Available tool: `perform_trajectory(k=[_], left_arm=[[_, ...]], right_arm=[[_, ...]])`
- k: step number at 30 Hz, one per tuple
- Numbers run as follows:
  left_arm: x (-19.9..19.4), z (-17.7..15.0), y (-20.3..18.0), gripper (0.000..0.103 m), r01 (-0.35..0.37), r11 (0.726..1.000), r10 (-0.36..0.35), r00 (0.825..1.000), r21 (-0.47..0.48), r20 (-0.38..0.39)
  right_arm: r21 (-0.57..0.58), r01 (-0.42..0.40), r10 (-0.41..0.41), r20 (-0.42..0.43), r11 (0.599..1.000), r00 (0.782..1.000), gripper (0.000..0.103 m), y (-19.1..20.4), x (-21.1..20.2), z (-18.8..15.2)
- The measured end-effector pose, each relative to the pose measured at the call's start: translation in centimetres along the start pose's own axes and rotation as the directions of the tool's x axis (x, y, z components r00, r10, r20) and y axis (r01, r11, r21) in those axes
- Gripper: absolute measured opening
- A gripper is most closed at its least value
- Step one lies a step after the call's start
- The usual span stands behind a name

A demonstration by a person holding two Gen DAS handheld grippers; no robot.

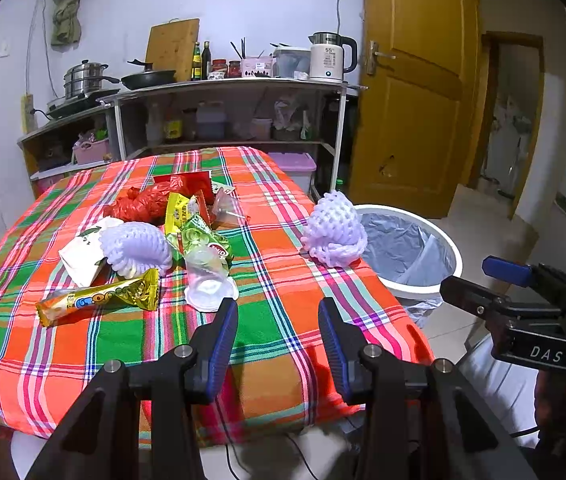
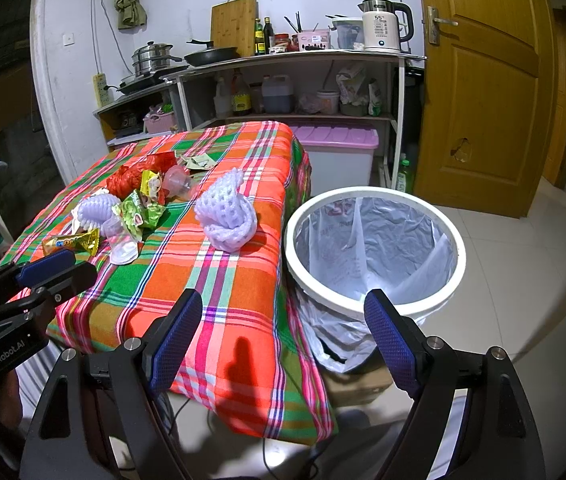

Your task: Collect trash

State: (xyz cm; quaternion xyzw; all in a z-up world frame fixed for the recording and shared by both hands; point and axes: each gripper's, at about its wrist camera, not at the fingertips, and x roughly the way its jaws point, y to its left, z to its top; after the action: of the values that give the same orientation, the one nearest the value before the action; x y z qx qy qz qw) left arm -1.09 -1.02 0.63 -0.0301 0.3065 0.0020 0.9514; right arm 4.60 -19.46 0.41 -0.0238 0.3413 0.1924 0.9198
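Left tongs [image 1: 278, 322]: released, nothing between the blue ribbed pads, held over the near edge of the bench [image 1: 283, 320] covered in an orange-green-pink plaid cloth. Right tongs [image 2: 283, 312]: released wide, empty, over the bench's near corner and the front rim of the white round bin with a grey plastic liner [image 2: 459, 240], which stands on the floor just beside the bench.

Trash on the bench: a clear plastic cup [image 1: 209, 280] on its side nearest the left tongs; a gold snack wrapper [image 1: 99, 300]; a white foam fruit net [image 1: 135, 248]; a green crumpled wrapper [image 1: 199, 238]; a red plastic bag [image 1: 143, 202]. A second lavender-white foam fruit net [image 1: 335, 232] lies apart, near the bin-side edge.
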Motion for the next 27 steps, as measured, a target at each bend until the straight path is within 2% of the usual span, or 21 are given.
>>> perform_trajectory(k=[15,27], left_arm=[[0.3,-0.2,0.0,0.041,0.000,1.000,0.000,1.000,-0.004,-0.008],[1.5,0.4,2.0,0.041,-0.005,0.999,0.004,0.999,-0.047,-0.035]], right_arm=[[-0.001,-0.002,0.002,-0.001,1.000,1.000,0.083,0.0,0.1,0.0],[-0.021,-0.023,0.022,-0.021,1.000,1.000,0.083,0.6,1.7,0.3]])
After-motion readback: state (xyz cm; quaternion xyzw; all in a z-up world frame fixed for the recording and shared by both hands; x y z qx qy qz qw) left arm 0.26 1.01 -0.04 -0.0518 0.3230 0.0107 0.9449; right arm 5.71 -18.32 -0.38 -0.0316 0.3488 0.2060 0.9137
